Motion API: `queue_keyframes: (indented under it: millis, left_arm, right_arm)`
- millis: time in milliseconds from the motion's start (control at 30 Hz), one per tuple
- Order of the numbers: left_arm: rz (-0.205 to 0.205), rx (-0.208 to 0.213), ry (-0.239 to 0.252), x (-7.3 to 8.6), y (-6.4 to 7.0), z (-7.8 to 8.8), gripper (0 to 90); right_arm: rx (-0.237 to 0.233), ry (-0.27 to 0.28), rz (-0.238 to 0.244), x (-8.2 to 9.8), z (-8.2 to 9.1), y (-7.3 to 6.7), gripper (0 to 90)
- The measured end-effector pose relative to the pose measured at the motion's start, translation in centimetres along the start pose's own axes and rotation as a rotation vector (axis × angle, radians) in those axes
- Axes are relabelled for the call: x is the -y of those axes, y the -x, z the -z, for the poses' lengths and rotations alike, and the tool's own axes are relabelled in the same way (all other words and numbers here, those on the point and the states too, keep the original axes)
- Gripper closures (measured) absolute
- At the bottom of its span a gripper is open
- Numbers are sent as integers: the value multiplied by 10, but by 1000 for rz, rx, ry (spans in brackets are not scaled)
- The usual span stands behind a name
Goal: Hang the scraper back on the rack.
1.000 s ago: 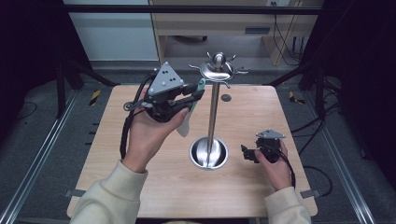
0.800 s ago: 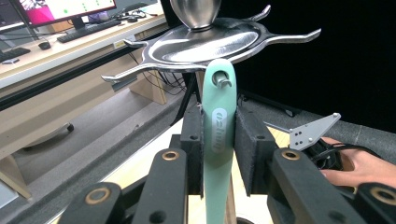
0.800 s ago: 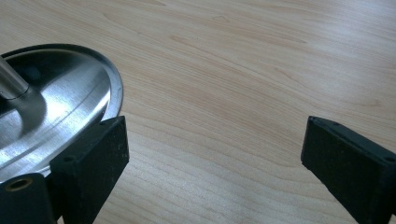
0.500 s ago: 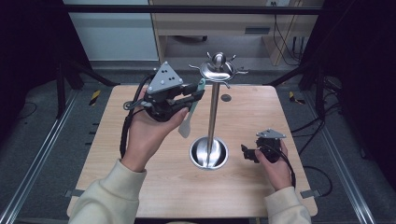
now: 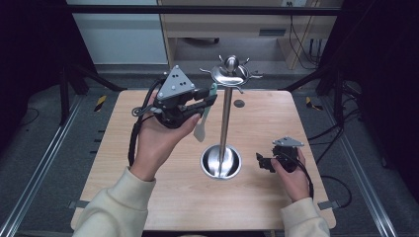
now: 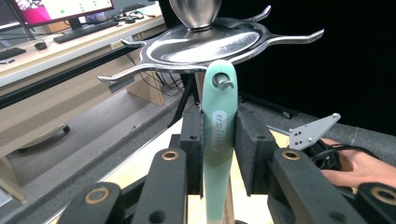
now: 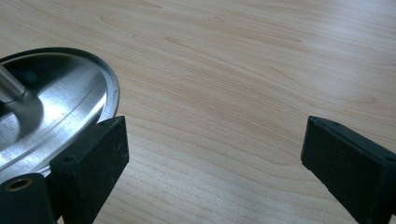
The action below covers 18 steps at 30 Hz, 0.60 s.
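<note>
Nothing shifted since the earlier frames: same raised left hand, same resting right hand. Largest first: wooden table [image 5: 148,148] across the middle of the high view, with steel hook stand [image 5: 226,123] upright at centre, round base low, spoked crown [image 6: 205,44] at upper centre. Mint-green spatula [image 6: 218,135] hanging with long axis vertical, hole in its handle tip already threaded onto one hook [image 6: 223,83] of the crown (upper middle of the left gripper view), blade pointing down left of the pole. Left gripper [image 5: 205,98] much the nearer, level beside the crown, jaws narrow and clamped on the handle below the hook. Right gripper [image 5: 261,162] low at lower right of the high view, beside the base, jaws wide apart, holding nothing, bare wood between the pads [image 7: 91,154]. Likely next: loosen and back away leftward.
</note>
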State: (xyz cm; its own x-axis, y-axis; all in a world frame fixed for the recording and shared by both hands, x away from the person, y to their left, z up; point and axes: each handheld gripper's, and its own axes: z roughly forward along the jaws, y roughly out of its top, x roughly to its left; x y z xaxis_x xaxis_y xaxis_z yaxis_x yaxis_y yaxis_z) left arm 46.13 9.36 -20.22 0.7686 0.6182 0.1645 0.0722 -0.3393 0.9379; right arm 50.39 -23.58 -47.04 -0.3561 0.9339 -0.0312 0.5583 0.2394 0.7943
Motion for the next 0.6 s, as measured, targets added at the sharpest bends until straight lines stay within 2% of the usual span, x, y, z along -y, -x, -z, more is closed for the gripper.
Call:
queue_keyframes:
  millis: [133, 267, 333, 367, 400, 433, 567, 600]
  left_arm:
    - [-7, -9, 4, 1, 1, 3, 735]
    - [5, -20, 18, 4, 1, 8, 722]
    - [-10, -34, 16, 6, 1, 13, 666]
    - [-6, -47, 30, 10, 0, 21, 639]
    - [-6, -47, 30, 10, 0, 21, 607]
    - [10, -48, 35, 17, -1, 29, 559]
    - [-7, -65, 2, 34, -3, 37, 384]
    - [-7, -65, 2, 34, -3, 37, 339]
  right_arm:
    - [-1, 2, 4, 0, 1, 0, 80]
    - [5, 0, 4, -1, 1, 0, 80]
    - [5, -6, 14, -1, 0, -2, 79]
    - [6, -7, 16, -2, 1, -3, 80]
    - [6, -7, 16, -2, 1, -3, 80]
    - [7, -6, 17, -2, 1, -3, 79]
    - [9, -2, 20, -1, 2, -2, 79]
    - [8, -4, 14, -1, 2, -2, 79]
